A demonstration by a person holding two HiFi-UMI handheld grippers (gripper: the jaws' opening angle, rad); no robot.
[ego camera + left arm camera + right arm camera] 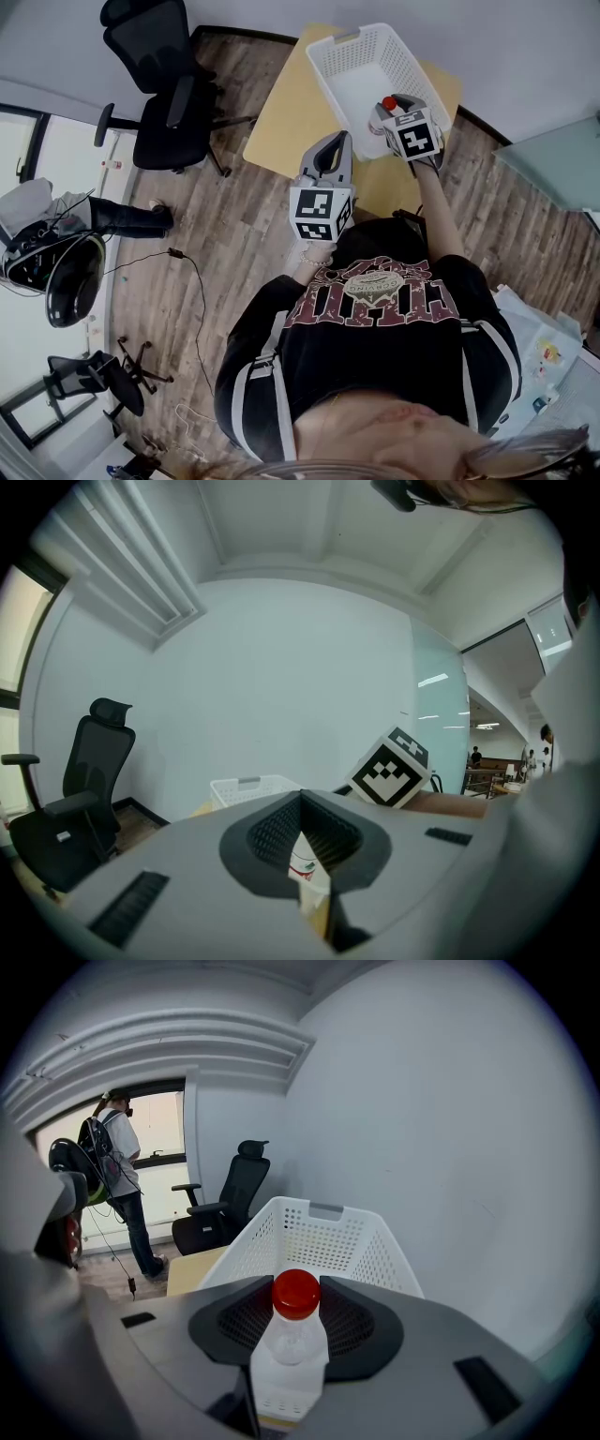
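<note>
My right tongs [297, 1290] are clamped on a clear bottle [289, 1344]. It lies along the jaws with its red cap [297, 1295] right at the tips, pointing toward the white basket [314, 1232]. In the head view the bottle hangs over the basket's near rim, off the tabletop [281, 122].

My left tongs [300, 799] are lower and closer to me, above the tabletop's near edge. Their tips are drawn together, and a small white printed packet [302, 862] sits in the narrow gap behind them. I can't make out more of it than that.

My main worry is the bottle. It looks to be smooth plastic, held along its length rather than across it. If I tilt the wrist down or ease the squeeze, I think it could slide forward, cap first. It might then hit the rim and bounce onto the floor.

The basket looks light and sits toward the far side of the tabletop. A bump from the tongs could push it away or tip it.

Little of the packet is in the left grip, so a jerk could shake it loose. The two marker cubes are also close enough to knock together if I swing either arm inward.
</note>
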